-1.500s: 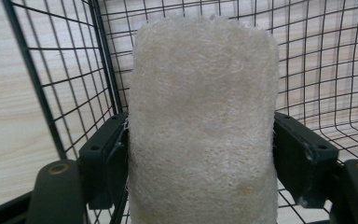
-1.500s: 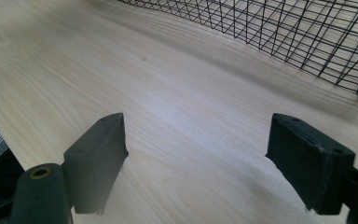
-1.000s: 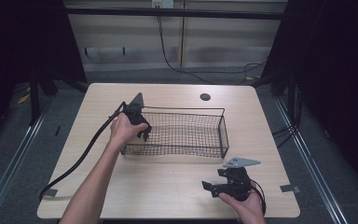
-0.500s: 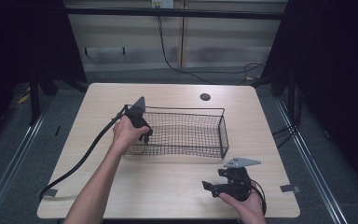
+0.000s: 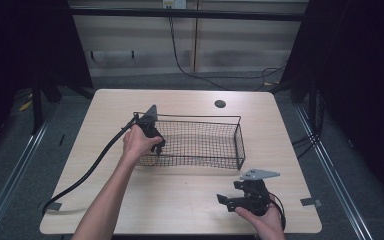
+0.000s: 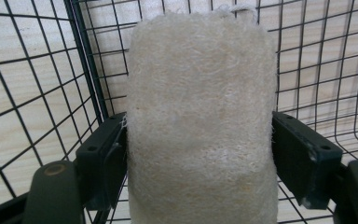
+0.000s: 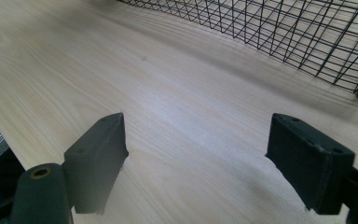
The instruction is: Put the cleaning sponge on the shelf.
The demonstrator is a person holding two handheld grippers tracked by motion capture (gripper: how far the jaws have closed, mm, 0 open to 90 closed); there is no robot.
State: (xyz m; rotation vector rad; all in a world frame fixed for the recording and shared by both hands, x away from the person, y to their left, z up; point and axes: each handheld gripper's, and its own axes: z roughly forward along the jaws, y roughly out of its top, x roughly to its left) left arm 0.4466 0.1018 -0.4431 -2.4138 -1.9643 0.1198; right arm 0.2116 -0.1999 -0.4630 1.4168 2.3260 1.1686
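- Loofah (image 6: 200, 121) is the piece in hand: a pale, fibrous pad clamped between the jaws of the left gripper (image 5: 152, 136), which hangs over the left end of the basket, so the pad sits inside the wire, apparently just above the floor.
- Table (image 5: 180, 200), the largest thing, carries everything; its near right part lies bare under the right hand.
- Basket (image 5: 240, 137), black wire, stands mid-table with its long side across. Open mesh and low walls let a gripper come in from above, which likely explains the steep downward hold.
- Left gripper grips the pad across its width, jaws pressed to both sides, probably to set it down flat.
- Right gripper (image 7: 196, 154) rests near right, well apart from the basket, jaws spread wide and empty, seemingly out of the way.
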